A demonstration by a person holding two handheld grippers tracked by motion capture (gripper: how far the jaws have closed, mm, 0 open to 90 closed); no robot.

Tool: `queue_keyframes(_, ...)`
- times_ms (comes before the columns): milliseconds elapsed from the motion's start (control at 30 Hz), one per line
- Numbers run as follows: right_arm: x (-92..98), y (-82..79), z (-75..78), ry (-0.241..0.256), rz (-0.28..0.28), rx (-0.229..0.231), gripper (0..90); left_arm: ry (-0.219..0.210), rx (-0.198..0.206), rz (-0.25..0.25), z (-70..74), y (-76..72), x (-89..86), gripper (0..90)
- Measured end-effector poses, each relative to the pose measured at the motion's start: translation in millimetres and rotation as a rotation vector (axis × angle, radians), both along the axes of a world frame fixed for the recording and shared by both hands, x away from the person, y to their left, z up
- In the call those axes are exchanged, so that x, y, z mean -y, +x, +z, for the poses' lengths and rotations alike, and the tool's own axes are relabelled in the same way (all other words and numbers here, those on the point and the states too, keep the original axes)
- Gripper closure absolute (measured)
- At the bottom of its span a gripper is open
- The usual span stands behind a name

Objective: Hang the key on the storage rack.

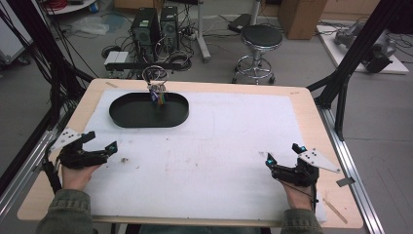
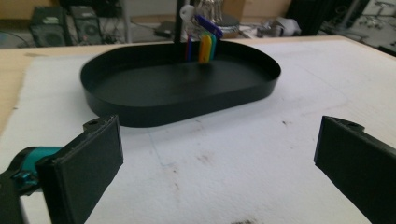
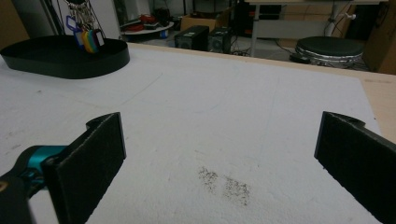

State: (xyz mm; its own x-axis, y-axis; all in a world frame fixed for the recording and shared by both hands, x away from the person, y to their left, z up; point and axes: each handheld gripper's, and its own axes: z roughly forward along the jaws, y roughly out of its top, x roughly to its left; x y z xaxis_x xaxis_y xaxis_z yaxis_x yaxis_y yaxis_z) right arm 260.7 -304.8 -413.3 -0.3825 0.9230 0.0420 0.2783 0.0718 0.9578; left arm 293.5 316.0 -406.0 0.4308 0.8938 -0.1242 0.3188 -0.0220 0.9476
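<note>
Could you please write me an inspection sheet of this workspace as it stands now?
Surface: wooden table under a white mat with faint dark smudges.
Job's things: black oval tray at the far left of the mat; a bunch of coloured tags hangs from a stand at the tray's far rim.
Clutter: nothing seen on the mat beyond the smudges.
Grippers: left gripper and right gripper rest at the near corners, jaws wide apart, holding nothing.
Cables: tangled leads on the floor by the computer towers.
Surroundings: round stool, cardboard boxes, black frame posts.
</note>
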Motion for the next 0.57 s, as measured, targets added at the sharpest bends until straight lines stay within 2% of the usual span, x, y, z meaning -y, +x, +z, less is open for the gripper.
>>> queue_keyframes(233,0.3,1.3,-0.9,-0.005,-0.003,0.003,0.9,0.003,0.015,0.044,-8.2,-6.9,-2.7,1.7)
queue_keyframes(367,-1.4,1.3,-1.6,-0.007,0.002,-0.007,0.9,-0.012,0.046,0.101,-9.5,-9.9,-6.8,1.7)
queue_keyframes(567,-3.2,2.7,-3.2,-0.020,0.012,-0.016,0.8,-0.017,0.062,0.152,-12.0,-12.4,-15.4,1.7)
